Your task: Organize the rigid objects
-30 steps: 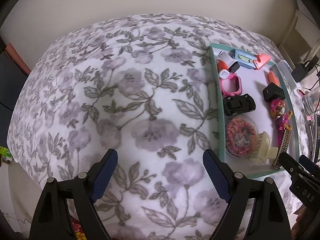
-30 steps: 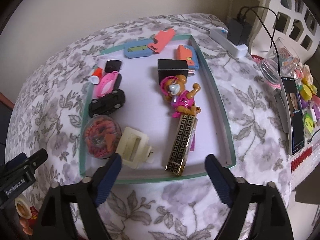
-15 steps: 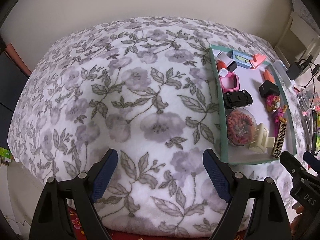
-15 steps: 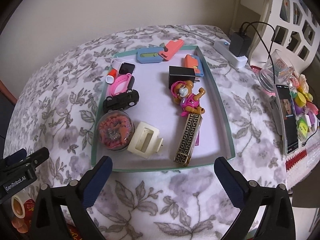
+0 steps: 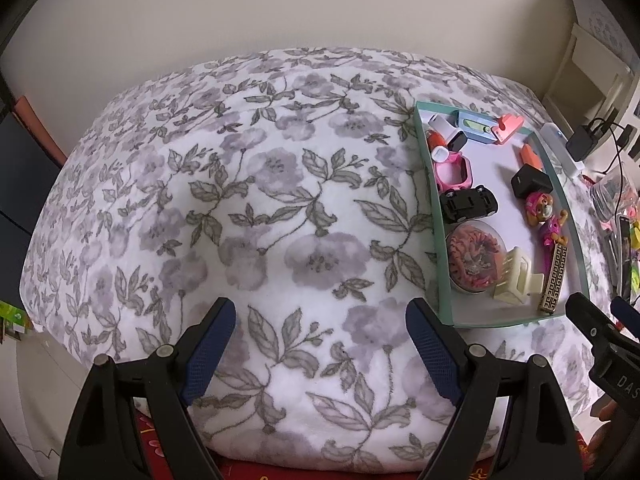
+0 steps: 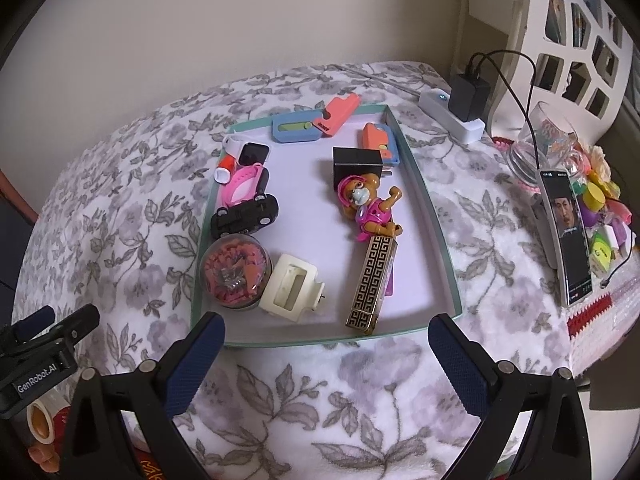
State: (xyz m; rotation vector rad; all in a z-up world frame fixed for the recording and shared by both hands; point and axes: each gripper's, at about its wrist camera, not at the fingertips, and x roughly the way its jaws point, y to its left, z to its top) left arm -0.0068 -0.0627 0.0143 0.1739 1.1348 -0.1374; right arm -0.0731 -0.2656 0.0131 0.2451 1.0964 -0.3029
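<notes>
A teal-rimmed tray (image 6: 444,256) lies on the floral blanket and holds several small objects: a black toy car (image 6: 246,216), a round clear box of orange bits (image 6: 234,274), a cream clip (image 6: 290,288), a gold patterned bar (image 6: 374,280), a pink dog figure (image 6: 368,204), a black cube (image 6: 356,164) and a pink watch (image 6: 242,188). My right gripper (image 6: 326,354) is open and empty, just in front of the tray's near edge. My left gripper (image 5: 320,344) is open and empty over bare blanket, left of the tray (image 5: 438,232).
A phone (image 6: 568,232), a glass jar (image 6: 544,140), colourful small items (image 6: 600,208) and a white power strip with a charger (image 6: 460,108) sit right of the tray. A white shelf (image 6: 576,36) stands at the far right. The blanket (image 5: 240,200) drops off at the near edge.
Both grippers have pulled back and up from the tray and blanket, so more of the bed shows. The right gripper has opened wider. Nothing in the tray has moved.
</notes>
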